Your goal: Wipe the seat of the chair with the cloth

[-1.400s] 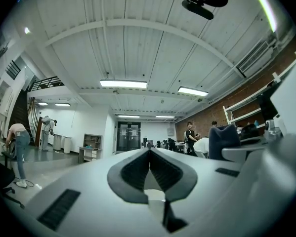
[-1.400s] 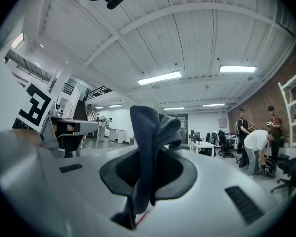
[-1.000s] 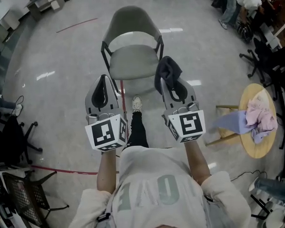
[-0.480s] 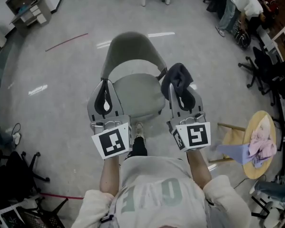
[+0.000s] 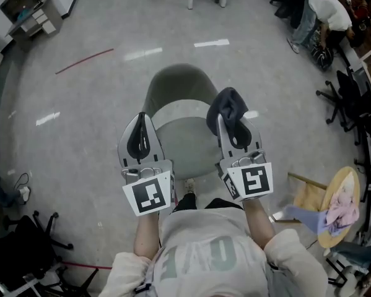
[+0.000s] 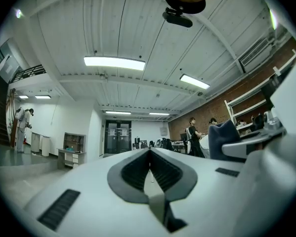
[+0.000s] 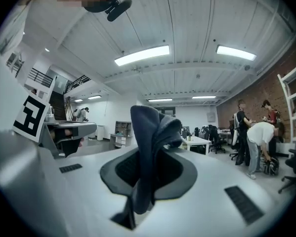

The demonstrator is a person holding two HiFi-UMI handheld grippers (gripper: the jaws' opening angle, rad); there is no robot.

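Cloth point(image 5: 228, 106), dark and bunched, is clenched between the jaws of the right tongs point(image 5: 226, 124). The right gripper view shows it pinched near its middle, with a thick fold standing out past the jaw tips. Left tongs point(image 5: 141, 121): jaws pressed together along their length, nothing between them. The two tongs are held side by side, apart from each other. Both point upward, since each gripper view looks at ceiling lights rather than at the chair.

Chair point(image 5: 178, 85): grey, with a curved shell back, standing on the floor directly beneath and beyond the tongs. Its seat point(image 5: 184, 142) shows in the gap between the two tongs. The cloth is clear of the seat, and no contact is visible in any view.

Assessment: wiping is not yet begun. The step in hand is the approach, bringing the cloth to the seat. The next move calls for the right tongs to tip over so the cloth faces down. They then need to descend until the fabric presses on the seat, and sweep across it. The loose fold may bunch rather than spread, so firm downward pressure seems advisable. The left tongs appear to have no part here, unless to steady the chair back.
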